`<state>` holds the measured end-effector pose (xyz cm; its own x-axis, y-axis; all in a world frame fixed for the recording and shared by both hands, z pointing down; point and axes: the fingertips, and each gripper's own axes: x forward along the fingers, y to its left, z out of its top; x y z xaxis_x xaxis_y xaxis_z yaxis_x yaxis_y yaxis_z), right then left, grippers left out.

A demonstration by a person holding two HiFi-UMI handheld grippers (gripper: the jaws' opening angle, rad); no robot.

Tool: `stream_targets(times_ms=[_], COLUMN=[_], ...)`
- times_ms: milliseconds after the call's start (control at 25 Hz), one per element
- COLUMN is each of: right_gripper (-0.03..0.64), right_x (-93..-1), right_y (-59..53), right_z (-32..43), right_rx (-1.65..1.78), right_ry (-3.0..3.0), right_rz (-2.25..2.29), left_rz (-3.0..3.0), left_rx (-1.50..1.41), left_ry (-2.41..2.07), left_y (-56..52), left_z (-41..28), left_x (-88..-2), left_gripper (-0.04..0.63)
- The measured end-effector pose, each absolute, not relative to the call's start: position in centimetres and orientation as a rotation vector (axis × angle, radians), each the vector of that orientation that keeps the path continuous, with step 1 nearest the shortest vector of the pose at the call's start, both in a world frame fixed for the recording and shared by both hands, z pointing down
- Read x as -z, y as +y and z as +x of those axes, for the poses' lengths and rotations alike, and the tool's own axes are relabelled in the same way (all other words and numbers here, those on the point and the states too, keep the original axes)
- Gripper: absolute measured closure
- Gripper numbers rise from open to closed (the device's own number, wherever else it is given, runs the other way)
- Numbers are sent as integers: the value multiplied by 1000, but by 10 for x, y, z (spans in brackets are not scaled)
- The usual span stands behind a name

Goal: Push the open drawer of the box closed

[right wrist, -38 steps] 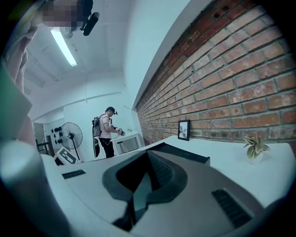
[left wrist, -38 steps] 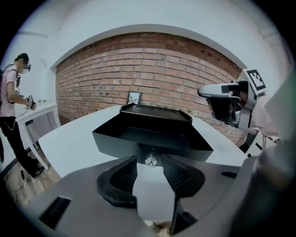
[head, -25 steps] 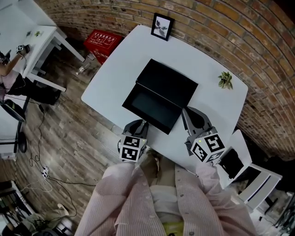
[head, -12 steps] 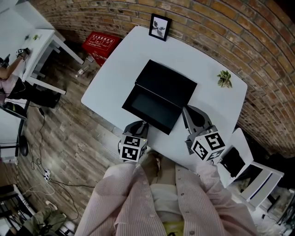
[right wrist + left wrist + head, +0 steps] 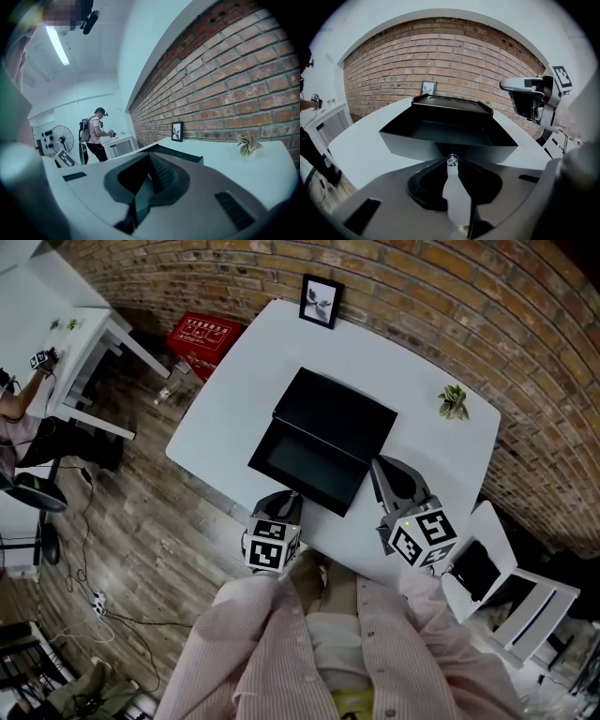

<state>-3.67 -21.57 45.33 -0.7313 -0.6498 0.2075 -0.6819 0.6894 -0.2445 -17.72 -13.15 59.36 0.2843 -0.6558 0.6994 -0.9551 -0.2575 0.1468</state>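
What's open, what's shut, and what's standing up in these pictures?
drawer: open, pulled out of the box
left gripper: shut on the knob at the drawer's front
right gripper: shut, holding nothing
picture frame: standing upright
plant: standing upright

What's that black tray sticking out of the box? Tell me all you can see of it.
It is a drawer, pulled out toward the person. It looks matte black: a shallow open tray with flared walls, nothing visible inside. It lies level over the white table, its back end inside the black box. A small shiny knob sits on its front wall, pinched by the tips of the left gripper.
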Motion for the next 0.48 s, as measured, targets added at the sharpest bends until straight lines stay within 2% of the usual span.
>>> stream_targets(times_ms=[480], right_gripper=[614], right_x=[-452], right_y=[-217], right_z=[-30], right_rx=[-458], right_ry=[-2788], right_rz=[1143], left_rz=[2023], left_rx=[-682], left_ry=[-1448], left_y=[-143], left_z=[-174], left_x=[-586], left_gripper=[532])
